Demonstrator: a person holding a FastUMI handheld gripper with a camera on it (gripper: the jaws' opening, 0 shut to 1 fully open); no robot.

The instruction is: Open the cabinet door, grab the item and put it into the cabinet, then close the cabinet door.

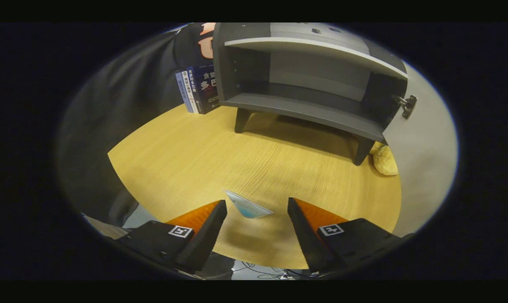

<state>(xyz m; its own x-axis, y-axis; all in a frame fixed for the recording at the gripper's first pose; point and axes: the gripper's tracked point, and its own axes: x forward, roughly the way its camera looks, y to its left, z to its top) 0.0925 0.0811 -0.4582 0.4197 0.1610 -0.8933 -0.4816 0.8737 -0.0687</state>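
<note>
- Cabinet [304, 84] stands on short legs at the far side of the desk [186, 164], well beyond the tongs [257, 212].
- Door [422, 139] is swung open to the right; hinge [407, 104] shows on the right edge of the carcass. Door-opening step reads as done.
- Inside looks bare: bottom shelf and upper shelf [317, 48] carry nothing visible, so item not stowed yet.
- Item [249, 205] is a thin flat card or booklet, pale with a blue patch, just ahead of the tongs and between the lines of the two fingers.
- It seems to stand on one edge, tilted, not lying flat; hard to be sure through the fisheye.
- Long axis runs across the tongs, slanting: left end farther off, right end nearer. Broad face turned toward the camera.
- Tongs spread wide, fingers well apart, nothing between the pads, not touching the item.
- Judgement: early-middle of the task. Left: grasp item, carry to cabinet, set inside, shut door.
- Books [197, 88] stand upright just left of the cabinet; a yellowish lumpy object [385, 160] lies by the cabinet's right front leg, near the door. Neither looks involved.
</note>
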